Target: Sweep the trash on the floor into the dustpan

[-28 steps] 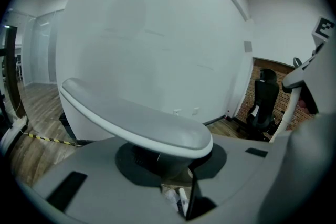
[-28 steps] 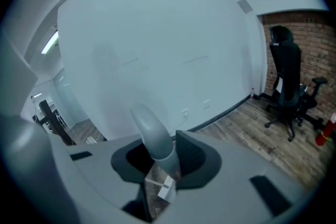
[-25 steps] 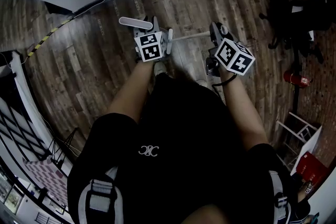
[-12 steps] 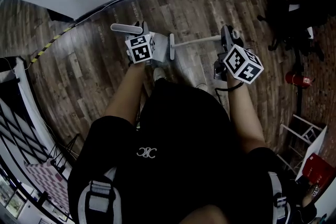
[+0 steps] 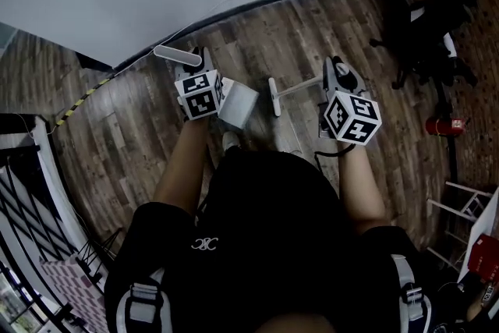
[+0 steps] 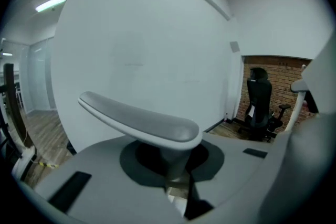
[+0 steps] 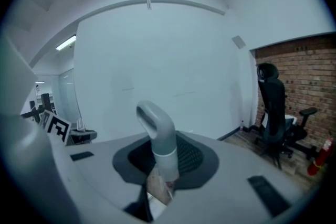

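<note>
While left gripper (image 5: 196, 68) clamps the dustpan (image 5: 238, 104) by its handle, right gripper (image 5: 337, 76) clamps the broom (image 5: 298, 86). Broom shaft lies 3-to-9 o'clock; dustpan sits just beside its head, at 9 o'clock.

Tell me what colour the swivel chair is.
Black; the chair shows best in the right gripper view.

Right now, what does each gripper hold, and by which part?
Left gripper: the white dustpan's grey handle, just below its flat top. Right gripper: the grey broom pole, below its curved end.
</note>
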`<move>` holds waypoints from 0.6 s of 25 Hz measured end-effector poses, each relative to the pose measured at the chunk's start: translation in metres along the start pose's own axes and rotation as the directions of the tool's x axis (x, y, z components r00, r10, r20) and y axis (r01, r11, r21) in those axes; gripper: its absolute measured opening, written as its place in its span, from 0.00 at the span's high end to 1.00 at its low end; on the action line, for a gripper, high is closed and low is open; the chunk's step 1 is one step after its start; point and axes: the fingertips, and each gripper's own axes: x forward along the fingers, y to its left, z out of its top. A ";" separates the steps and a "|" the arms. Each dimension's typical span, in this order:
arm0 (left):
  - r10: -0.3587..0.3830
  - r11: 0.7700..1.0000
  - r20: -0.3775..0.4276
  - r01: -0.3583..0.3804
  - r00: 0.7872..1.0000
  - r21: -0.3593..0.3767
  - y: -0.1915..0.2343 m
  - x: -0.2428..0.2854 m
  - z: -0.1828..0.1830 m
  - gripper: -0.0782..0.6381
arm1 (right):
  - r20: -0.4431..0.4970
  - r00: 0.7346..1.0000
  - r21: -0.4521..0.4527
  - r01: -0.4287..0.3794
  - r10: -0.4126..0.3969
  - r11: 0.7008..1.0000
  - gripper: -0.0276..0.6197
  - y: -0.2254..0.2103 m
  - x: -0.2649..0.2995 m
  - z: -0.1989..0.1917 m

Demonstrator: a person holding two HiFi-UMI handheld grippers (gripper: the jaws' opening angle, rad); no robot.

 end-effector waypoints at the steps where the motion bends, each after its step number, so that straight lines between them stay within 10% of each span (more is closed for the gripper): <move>1: -0.003 1.000 0.035 0.002 0.999 0.025 -0.012 -0.006 0.016 0.82 | 0.007 1.000 -0.012 0.007 -0.007 1.000 0.84 -0.008 -0.005 0.003; 15: -0.124 0.976 0.178 0.088 0.976 0.198 -0.138 -0.044 0.126 0.82 | 0.082 0.987 -0.043 0.139 -0.135 0.989 0.84 -0.111 -0.064 0.023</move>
